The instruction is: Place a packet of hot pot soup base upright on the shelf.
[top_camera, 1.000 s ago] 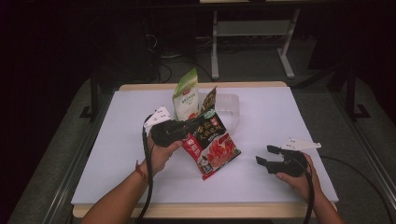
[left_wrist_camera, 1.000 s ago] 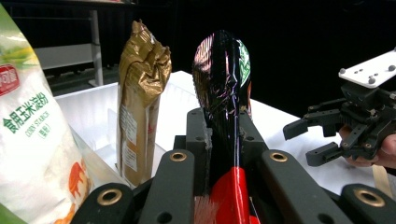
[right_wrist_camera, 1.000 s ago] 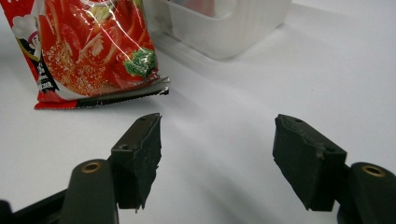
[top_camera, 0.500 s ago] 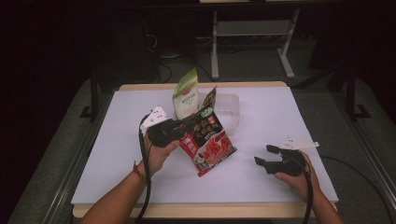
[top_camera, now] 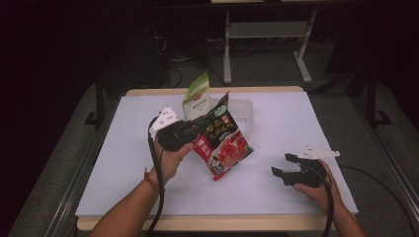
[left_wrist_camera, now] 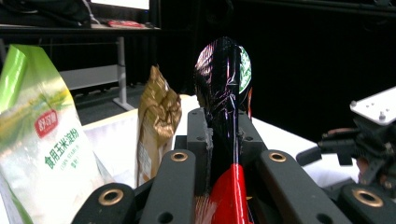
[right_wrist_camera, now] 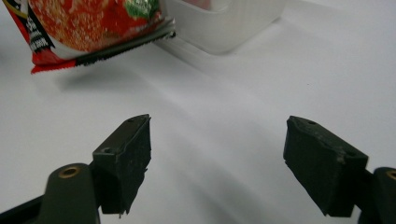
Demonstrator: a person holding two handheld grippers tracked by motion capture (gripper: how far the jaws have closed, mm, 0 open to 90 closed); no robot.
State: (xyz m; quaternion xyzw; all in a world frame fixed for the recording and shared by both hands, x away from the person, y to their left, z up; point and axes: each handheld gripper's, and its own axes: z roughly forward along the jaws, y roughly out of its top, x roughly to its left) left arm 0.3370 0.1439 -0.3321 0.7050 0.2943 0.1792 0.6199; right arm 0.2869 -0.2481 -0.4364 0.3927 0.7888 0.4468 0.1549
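Note:
A red and black snack bag (top_camera: 223,143) hangs in the air over the middle of the table, pinched at its upper left edge by my left gripper (top_camera: 203,124). In the left gripper view the bag (left_wrist_camera: 223,102) stands edge-on between the shut jaws. My right gripper (top_camera: 282,165) rests low over the table at the front right, jaws wide apart with nothing between them (right_wrist_camera: 217,161). In the right gripper view the bag's lower edge (right_wrist_camera: 93,28) floats above the white table top.
A green and white bag (top_camera: 196,98) stands upright at the back of the table, beside a clear plastic container (top_camera: 243,116). A gold-brown packet (left_wrist_camera: 156,121) stands in that container. The white table (top_camera: 306,123) has bare room at right and front.
My left gripper has lifted the snack bag slightly and drawn it a little to the left. The right gripper has stayed almost still.

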